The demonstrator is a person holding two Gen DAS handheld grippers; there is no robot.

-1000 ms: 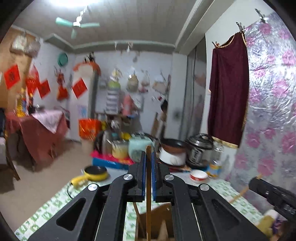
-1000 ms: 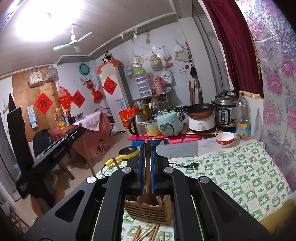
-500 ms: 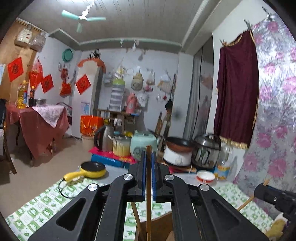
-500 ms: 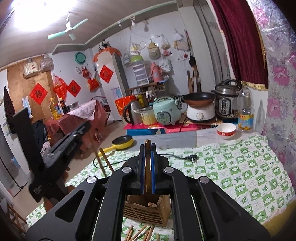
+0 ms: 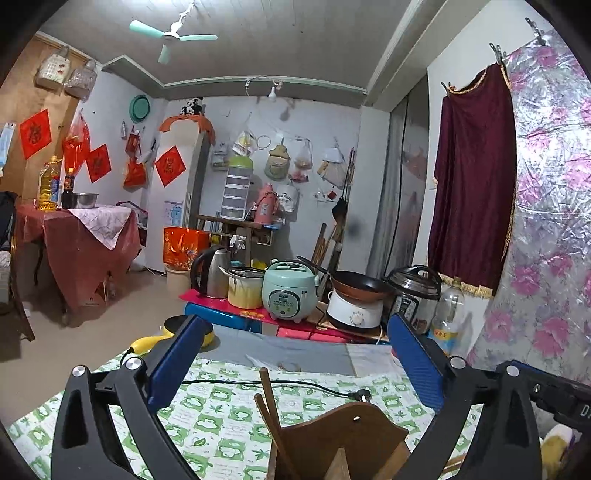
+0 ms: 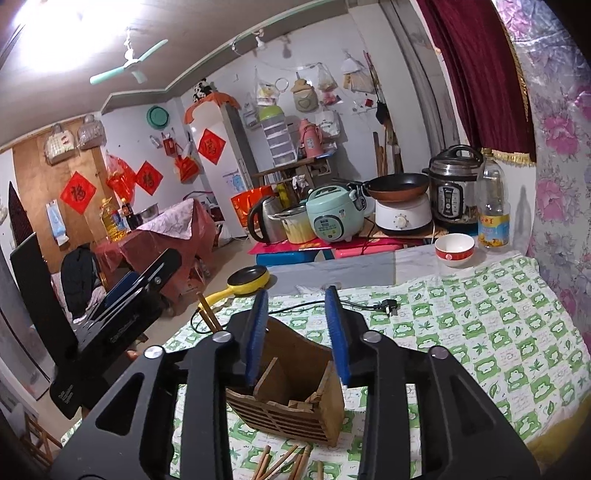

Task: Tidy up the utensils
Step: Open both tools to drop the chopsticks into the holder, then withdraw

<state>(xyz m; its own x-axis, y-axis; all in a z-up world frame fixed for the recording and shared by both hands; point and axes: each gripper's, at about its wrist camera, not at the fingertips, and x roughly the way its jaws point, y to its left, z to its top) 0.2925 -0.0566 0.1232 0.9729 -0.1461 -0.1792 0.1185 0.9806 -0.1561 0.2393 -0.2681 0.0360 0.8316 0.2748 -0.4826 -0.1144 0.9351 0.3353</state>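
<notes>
I see the tablecloth [image 6: 480, 332], white with green squares and leaf prints. My two grippers are black with blue pads [image 5: 173, 365]. The utensil holder [image 6: 291, 398] is brown wood, and brown chopsticks [image 6: 280, 461] lie at 6 o'clock from it. At 11 o'clock of the holder there is a yellow pan [image 6: 249, 278]. At 1 o'clock stands a white bowl [image 6: 454, 249] with a red band. The rice cooker [image 6: 330, 214] is mint green, the curtain [image 5: 476, 184] dark red with gold edge, the wall sheet [image 5: 554, 221] silver with pink flowers.

Ceiling fan [image 5: 173, 36] over white walls; maroon curtain [image 5: 474, 192] at right.
</notes>
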